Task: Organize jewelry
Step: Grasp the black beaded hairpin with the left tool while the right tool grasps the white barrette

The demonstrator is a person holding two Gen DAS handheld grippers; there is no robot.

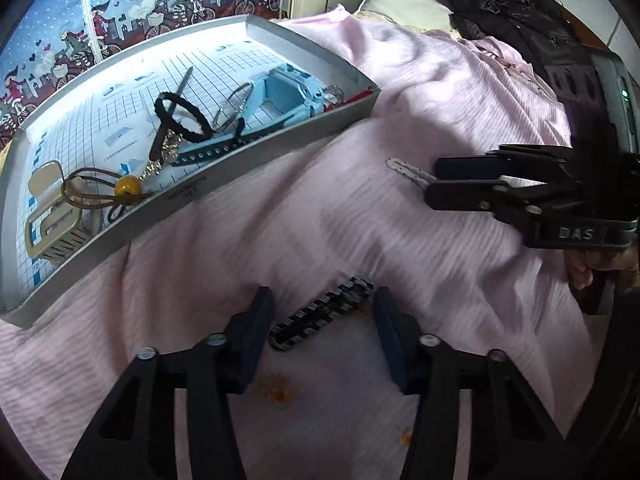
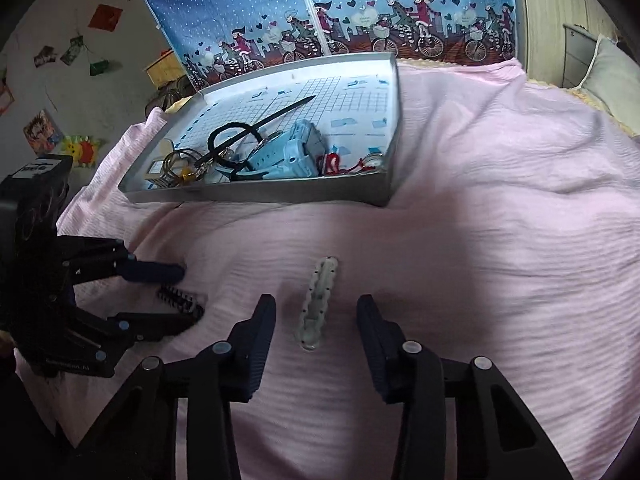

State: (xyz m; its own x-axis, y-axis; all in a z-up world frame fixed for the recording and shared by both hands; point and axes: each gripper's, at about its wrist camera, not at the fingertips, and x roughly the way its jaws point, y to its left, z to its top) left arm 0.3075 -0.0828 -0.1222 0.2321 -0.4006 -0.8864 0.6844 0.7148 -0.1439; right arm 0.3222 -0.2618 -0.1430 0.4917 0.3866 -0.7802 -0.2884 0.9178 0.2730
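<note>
So I've got both grippers down over the pink ribbed bedspread [image 2: 480,208], and the left gripper [image 1: 320,308] has its jaws spread wide around a black-and-white striped hair clip [image 1: 320,316] lying flat between them, not touching either side as far as I can see. The right gripper [image 2: 316,316] is just to the right of it, jaws also wide, straddling a pale beaded hair clip [image 2: 318,300] on the bed. The shallow grey cardboard tray [image 2: 256,194] sits at the far side, holding a light blue watch [image 2: 296,156], a black twisted hair tie [image 1: 182,118], a black hair stick [image 2: 264,124] and a yellow bead on a brown cord [image 1: 126,188].
</note>
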